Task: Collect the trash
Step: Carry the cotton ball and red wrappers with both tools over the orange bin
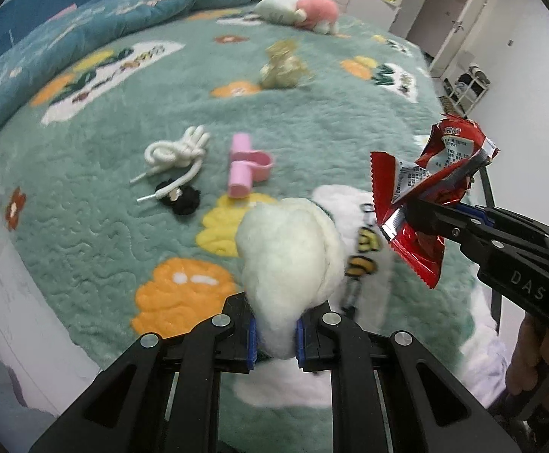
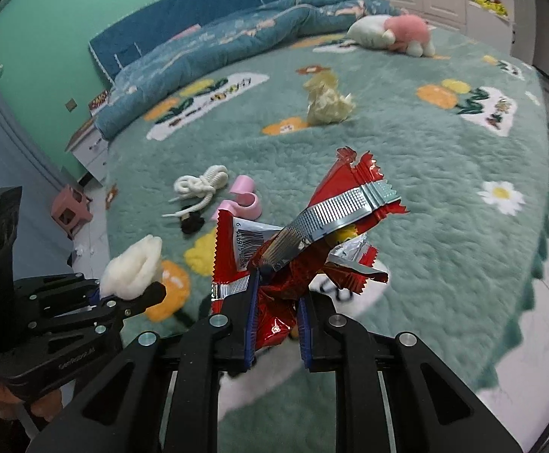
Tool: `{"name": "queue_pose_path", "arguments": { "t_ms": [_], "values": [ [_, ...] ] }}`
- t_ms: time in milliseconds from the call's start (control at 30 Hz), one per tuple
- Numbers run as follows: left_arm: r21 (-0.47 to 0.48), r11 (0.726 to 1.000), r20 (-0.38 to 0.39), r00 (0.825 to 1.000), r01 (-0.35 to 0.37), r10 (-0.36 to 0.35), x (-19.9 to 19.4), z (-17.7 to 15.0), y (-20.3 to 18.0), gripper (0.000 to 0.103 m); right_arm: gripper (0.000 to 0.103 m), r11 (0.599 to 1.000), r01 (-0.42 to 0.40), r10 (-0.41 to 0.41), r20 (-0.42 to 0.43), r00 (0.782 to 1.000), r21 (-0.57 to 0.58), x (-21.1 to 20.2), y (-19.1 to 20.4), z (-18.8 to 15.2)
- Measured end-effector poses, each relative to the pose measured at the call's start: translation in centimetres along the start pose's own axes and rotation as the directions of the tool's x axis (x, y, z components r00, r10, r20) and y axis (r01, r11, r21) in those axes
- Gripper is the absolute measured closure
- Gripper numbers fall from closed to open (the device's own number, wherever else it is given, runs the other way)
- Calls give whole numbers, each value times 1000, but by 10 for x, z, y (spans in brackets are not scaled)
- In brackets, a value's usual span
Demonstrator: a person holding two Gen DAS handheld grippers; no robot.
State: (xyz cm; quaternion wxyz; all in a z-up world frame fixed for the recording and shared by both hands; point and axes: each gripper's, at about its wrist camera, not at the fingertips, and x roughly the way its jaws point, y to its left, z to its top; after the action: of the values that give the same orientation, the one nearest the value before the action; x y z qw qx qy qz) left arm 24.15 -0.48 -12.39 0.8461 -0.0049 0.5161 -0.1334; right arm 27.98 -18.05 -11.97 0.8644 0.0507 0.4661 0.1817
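Left gripper (image 1: 274,334): we see its jaws clamped on a white cotton wad (image 1: 289,253), lifted above the bed (image 1: 97,234). Right gripper (image 2: 276,334): we find its jaws pinching a crumpled red snack wrapper (image 2: 304,234), also held off the cover. On the green blanket we note a white rope (image 1: 178,151), a pink clip (image 1: 246,168), a black scrunchie (image 1: 182,198) and, farther back, a crumpled yellowish wrapper (image 2: 327,100).

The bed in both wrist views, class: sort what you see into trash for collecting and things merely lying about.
Trash:
white cotton wad, clamped in the left gripper
red snack wrapper, clamped in the right gripper
crumpled yellowish wrapper, probably trash, on the bedspread

Lying about:
white cord
pink clip
black hair tie
plush toy
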Motion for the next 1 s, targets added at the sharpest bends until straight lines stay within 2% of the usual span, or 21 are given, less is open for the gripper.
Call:
{"name": "queue_pose_path", "arguments": {
  "t_ms": [333,533,733,867,1000],
  "values": [
    [143,989,62,997,39,-48,-41,-23,-70,87,85,997,33,-41,115,993,65,-91,-20,-47],
    [251,965,71,993,74,-95,-51,-35,-121,87,85,989,62,-86,177,980,134,-139,-42,-81],
    [358,927,59,988,112,-143,-54,-44,-170,87,85,971,98,-148,227,963,216,-181,-71,-115],
    [439,888,38,985,137,-171,-53,-51,-207,87,85,948,135,-209,248,946,287,-209,-95,-142],
    [522,834,-3,978,180,-210,-47,-60,-253,87,85,911,173,-280,253,926,374,-235,-126,-174]
  ]
}}
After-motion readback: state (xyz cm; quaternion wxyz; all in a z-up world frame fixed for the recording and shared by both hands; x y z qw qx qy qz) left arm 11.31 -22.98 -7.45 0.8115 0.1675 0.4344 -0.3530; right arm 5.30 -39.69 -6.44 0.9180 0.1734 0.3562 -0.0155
